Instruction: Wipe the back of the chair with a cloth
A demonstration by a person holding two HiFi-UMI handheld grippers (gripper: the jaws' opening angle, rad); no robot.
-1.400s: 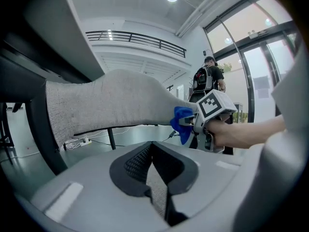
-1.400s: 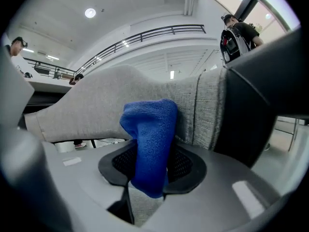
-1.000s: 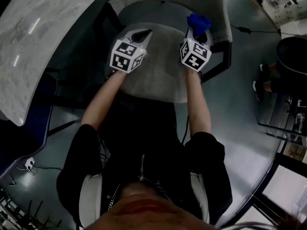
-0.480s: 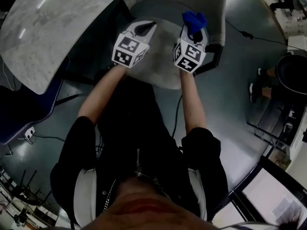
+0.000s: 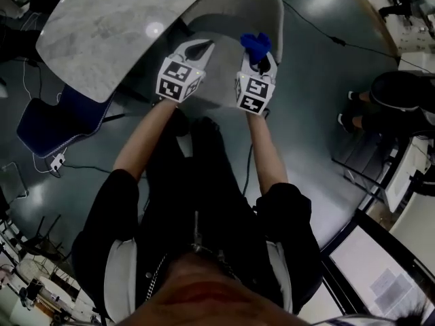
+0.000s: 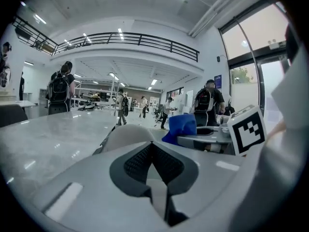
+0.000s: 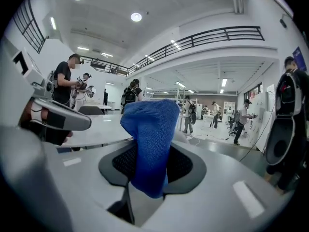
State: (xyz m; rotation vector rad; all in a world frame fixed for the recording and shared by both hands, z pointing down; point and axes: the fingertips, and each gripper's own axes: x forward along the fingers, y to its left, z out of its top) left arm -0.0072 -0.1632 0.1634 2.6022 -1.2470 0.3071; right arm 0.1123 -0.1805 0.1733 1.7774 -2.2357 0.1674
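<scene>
Holding a blue cloth [image 7: 150, 139] pinched in my right tongs [image 5: 259, 56], I see it from above over the grey chair [image 5: 234, 9] beside the marble desk [image 5: 109, 26]. My left tongs [image 5: 202, 46] are closed together, empty.

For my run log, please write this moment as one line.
left gripper: shut, empty | right gripper: shut on blue cloth | both over grey chair | wiping contact: cannot tell

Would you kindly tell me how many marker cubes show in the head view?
2. One marker cube sits on the left hand-held gripper; the other is on the right hand-held gripper, which grips the blue cloth. None seems hidden.
</scene>
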